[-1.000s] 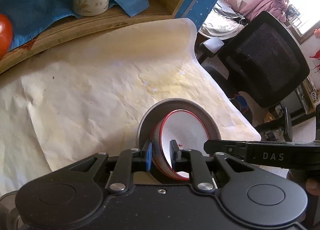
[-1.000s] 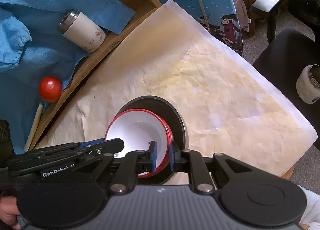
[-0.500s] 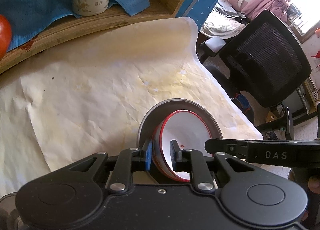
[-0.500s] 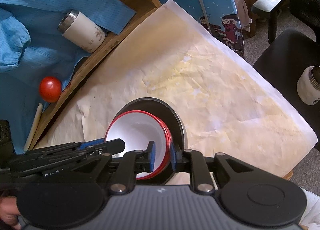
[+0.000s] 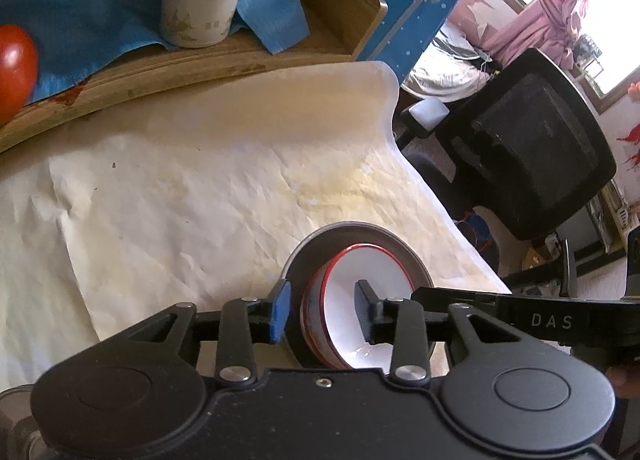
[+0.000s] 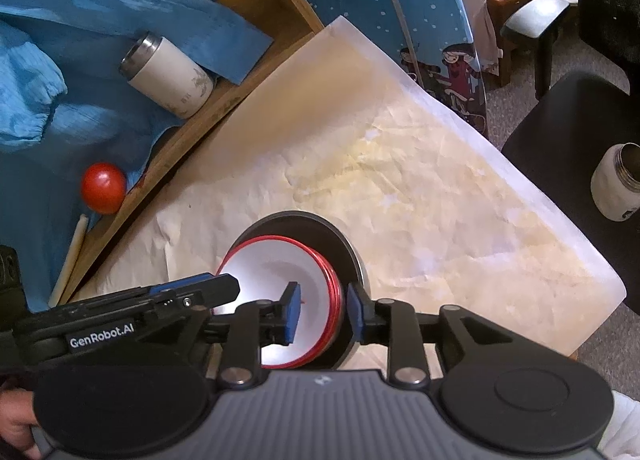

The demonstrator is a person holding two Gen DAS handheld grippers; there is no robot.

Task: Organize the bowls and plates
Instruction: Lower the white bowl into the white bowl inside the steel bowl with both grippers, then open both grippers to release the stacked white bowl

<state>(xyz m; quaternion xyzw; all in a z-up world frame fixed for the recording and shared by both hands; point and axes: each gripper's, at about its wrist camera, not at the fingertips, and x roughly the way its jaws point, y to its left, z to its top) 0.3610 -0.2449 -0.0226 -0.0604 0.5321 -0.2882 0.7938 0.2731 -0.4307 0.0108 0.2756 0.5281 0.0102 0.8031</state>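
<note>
A stack of white bowls with red rims sits on a dark grey plate on the paper-covered table. My left gripper is open, its fingers straddling the left rim of the bowls without gripping. My right gripper is open too, its fingers straddling the right rim. Each gripper shows in the other's view, reaching in from the side.
A wooden tray at the table's back holds blue cloth, a white tumbler and a red tomato. A black office chair stands right of the table, with a white jar on its seat.
Both grippers have opened and let go of the bowl rims. The bowls and plate now rest on the table.
</note>
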